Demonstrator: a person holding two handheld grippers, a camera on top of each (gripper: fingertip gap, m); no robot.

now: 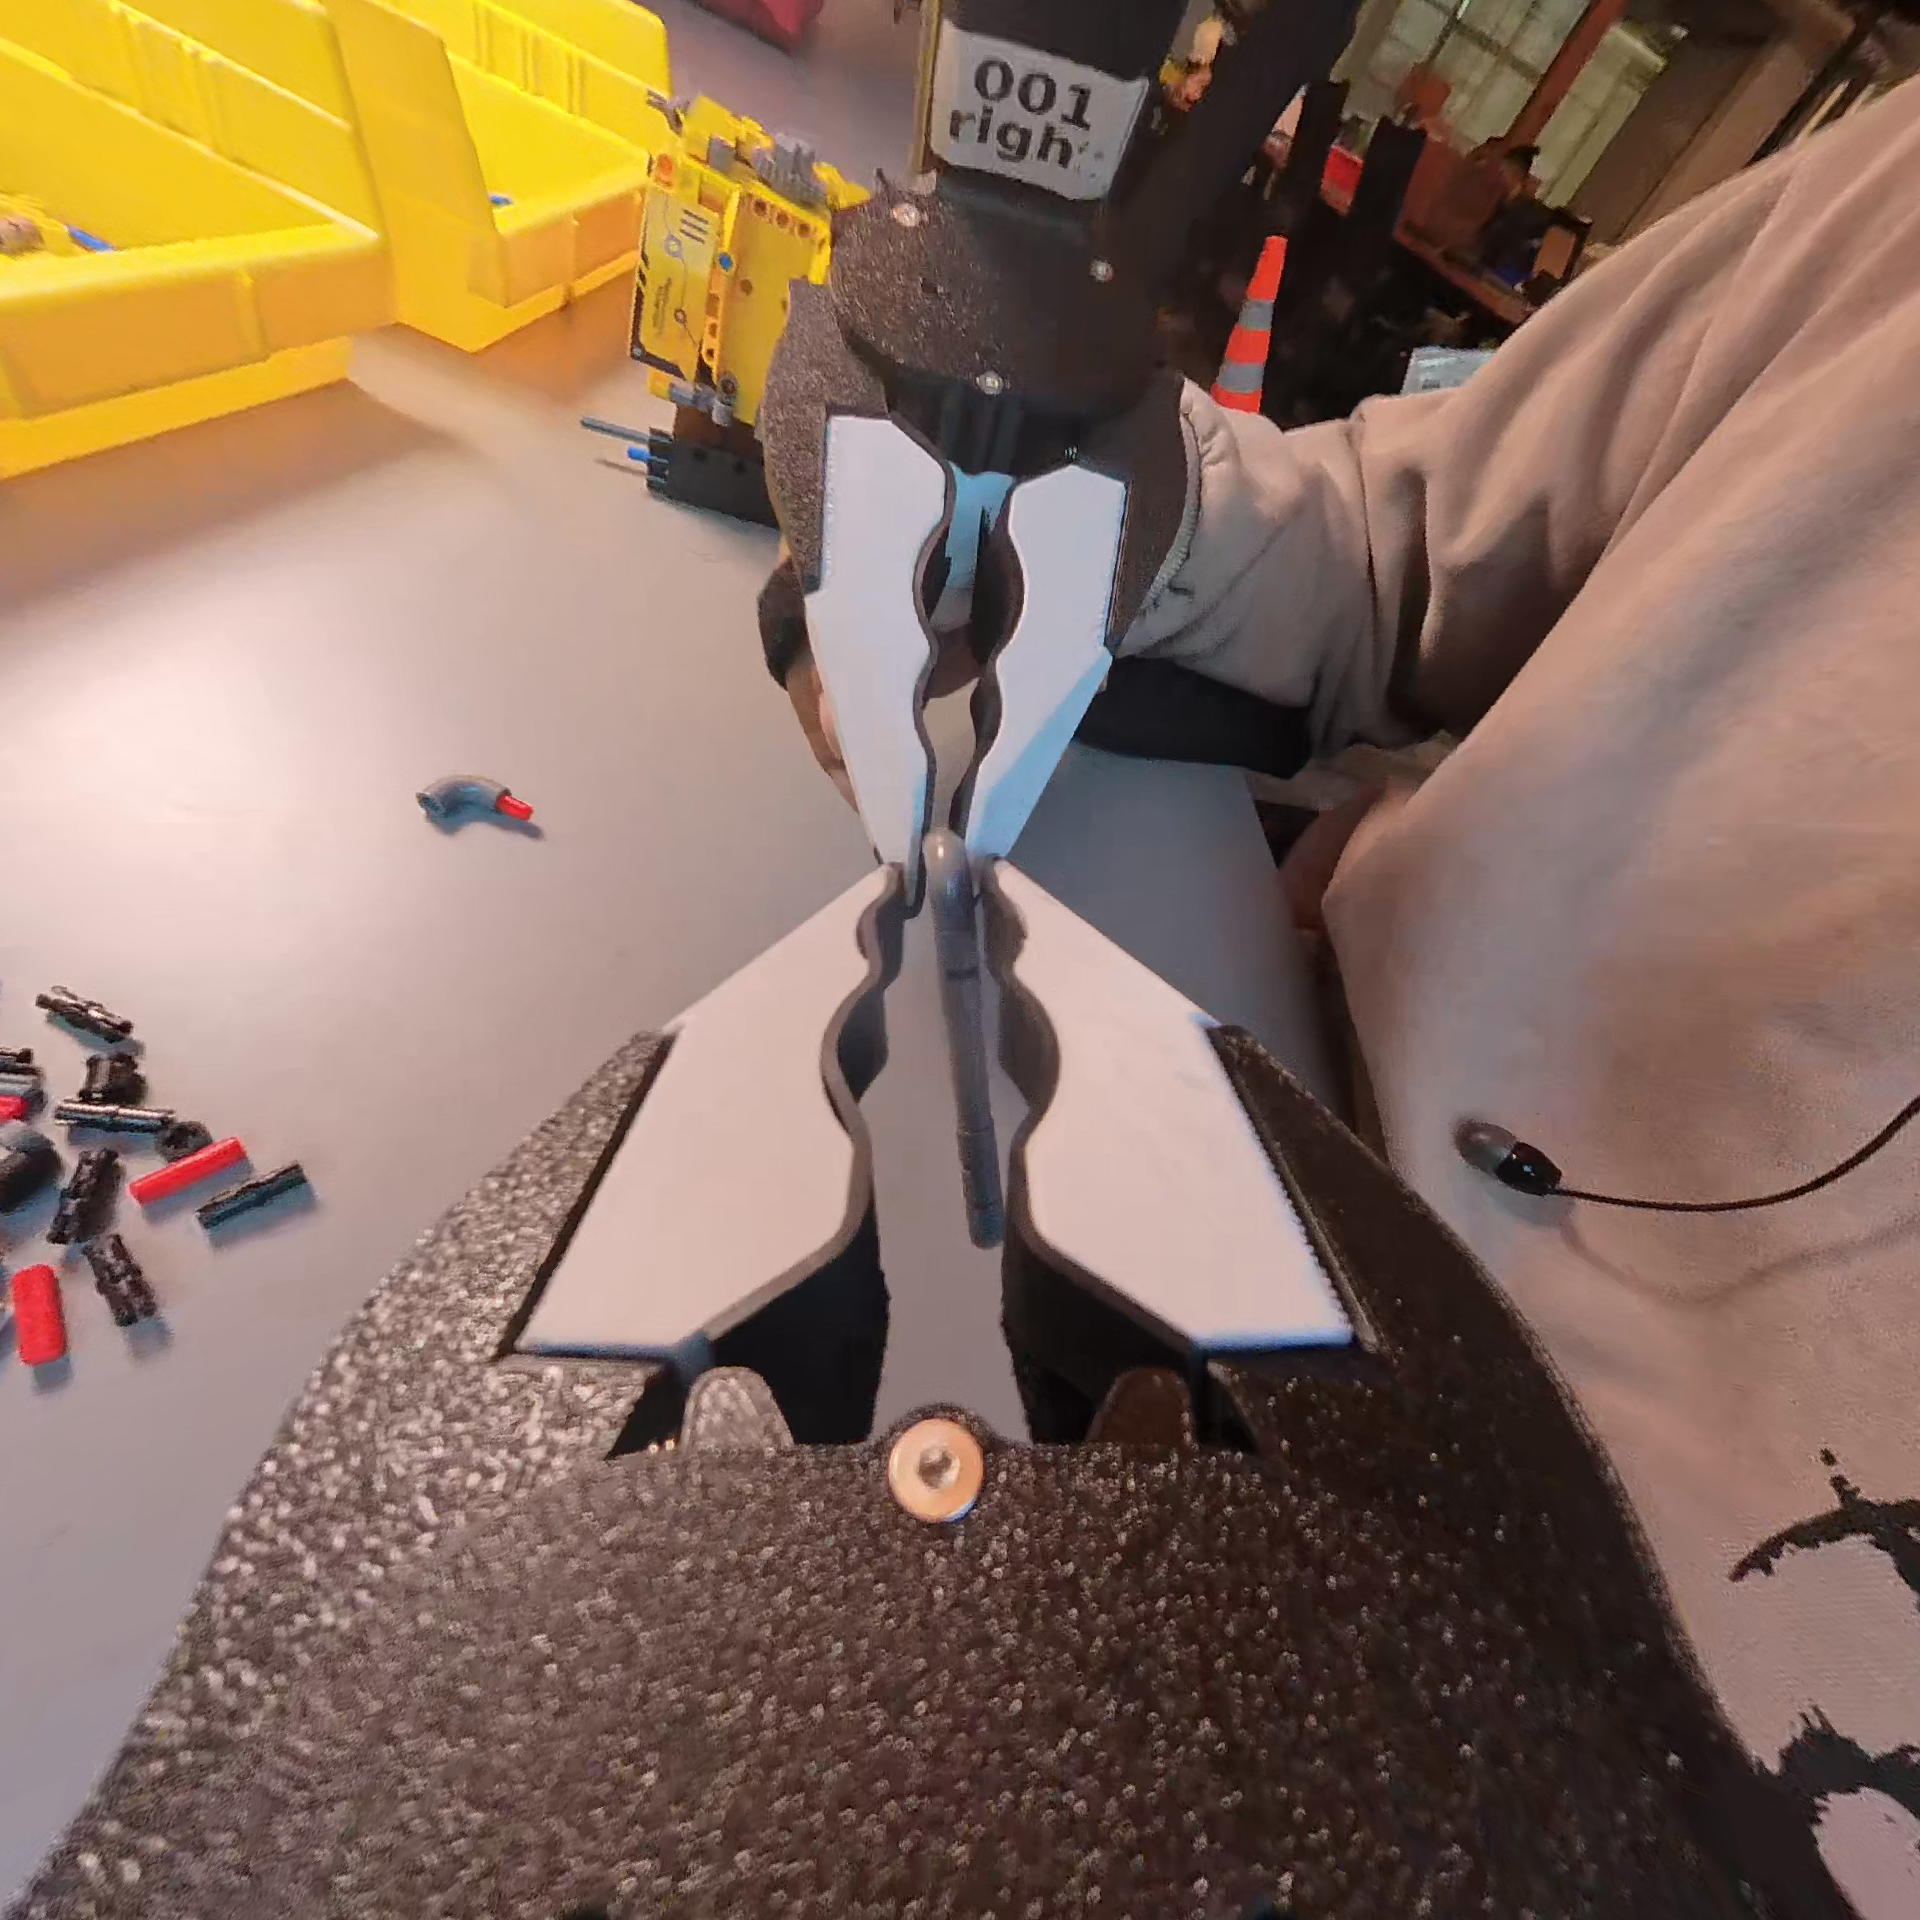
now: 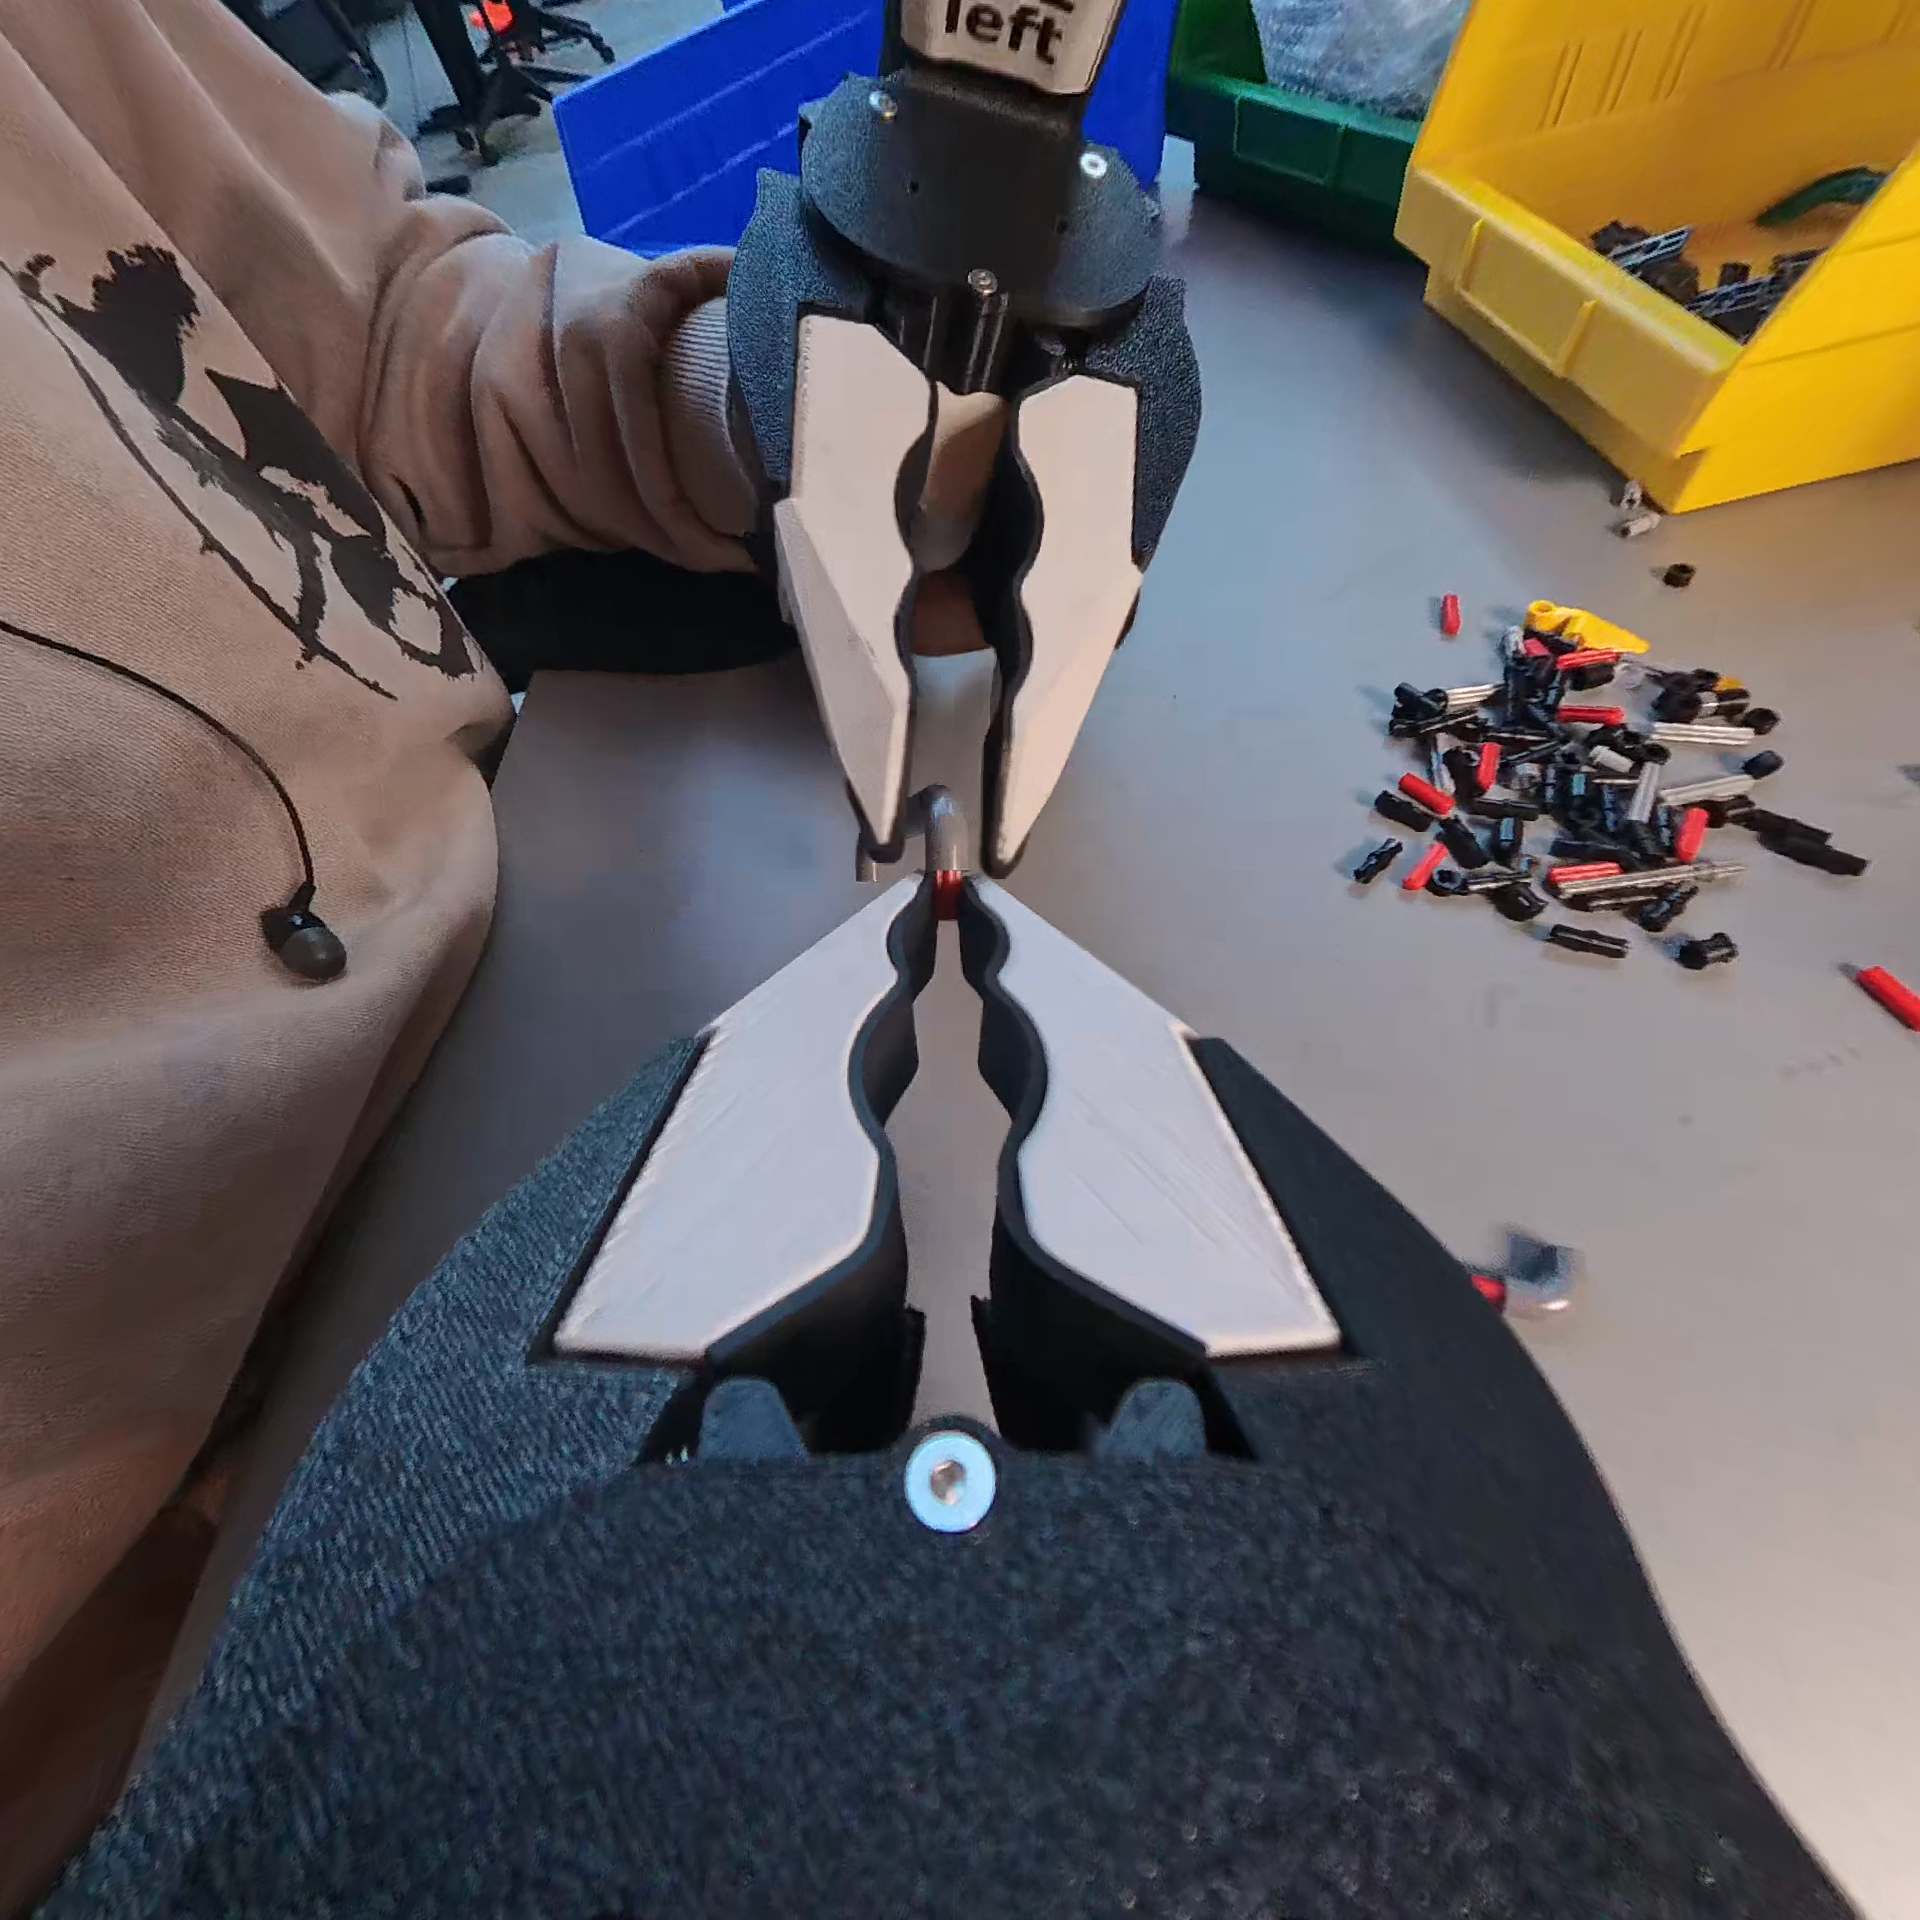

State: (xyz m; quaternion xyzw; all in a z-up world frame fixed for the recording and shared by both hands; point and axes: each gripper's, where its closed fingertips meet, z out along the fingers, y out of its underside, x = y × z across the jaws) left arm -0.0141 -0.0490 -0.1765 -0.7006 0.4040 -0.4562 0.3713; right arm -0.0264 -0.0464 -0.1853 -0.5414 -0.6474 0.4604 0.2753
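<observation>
The grey elbow piece [image 1: 948, 868] is sitting between the two grippers, above the grey table [image 1: 312, 675]. In the left wrist view, the left gripper [image 1: 940, 883] is pinching its bend, and a dark ribbed rod [image 1: 971, 1101] is running back from the elbow piece between the fingers. The right gripper [image 1: 945, 847] is meeting the elbow piece tip to tip. A second elbow piece [image 1: 473, 802] is lying far left of it.

In the right wrist view, the right gripper [image 2: 945, 896] is pressing together on a red pin [image 2: 944, 896] just below the elbow piece [image 2: 940, 831], while the left gripper [image 2: 935, 852] is clamping the elbow piece. A pile of pins [image 2: 1590, 800] is lying well right of the elbow piece.

It looks light, stiff and smooth, so it is likely to slip or twist; holding the bend seems surest.
</observation>
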